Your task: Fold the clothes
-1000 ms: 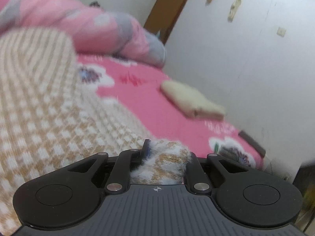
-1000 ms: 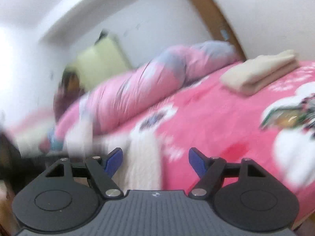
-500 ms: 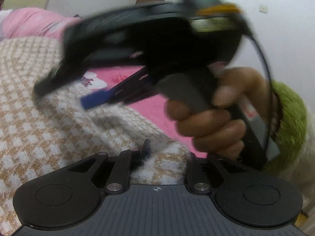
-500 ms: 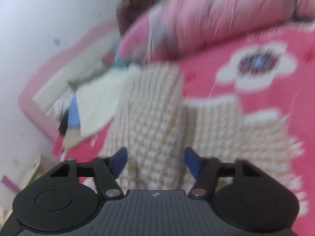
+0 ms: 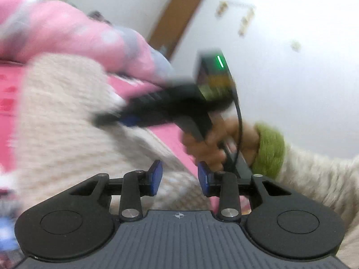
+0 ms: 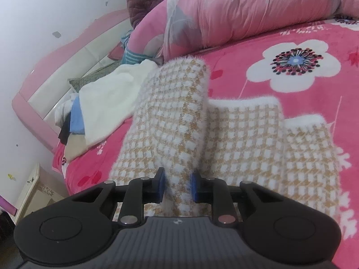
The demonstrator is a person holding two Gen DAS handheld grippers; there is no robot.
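One checked knit garment (image 6: 224, 134), tan and white and fuzzy, lies on the pink flowered bedspread (image 6: 291, 44) through the middle of the right wrist frame, with one folded layer humped up centre-left and flatter layers stepping away to the right. A ridge of that hump runs down between the blue pads of the right gripper (image 6: 177, 185); its jaws have just been closing and now pinch the fabric from both sides. A second ago this gripper was wide apart and aimed across the bed toward the rolled quilt (image 6: 246, 11), so it has swung over and taken hold.

In the left wrist frame, which is blurred, the garment (image 5: 67, 123) fills the left half. The left gripper (image 5: 178, 177) was clamped on a tuft of this knit a second ago; its jaws have just been opening and the pads now stand apart with nothing pressed between them, the cloth only lying behind. The person's right hand (image 5: 213, 148) with its green cuff sits at centre right.

Judged from this, the fold is being handed over: the right side takes the grip, the left is free to reposition.
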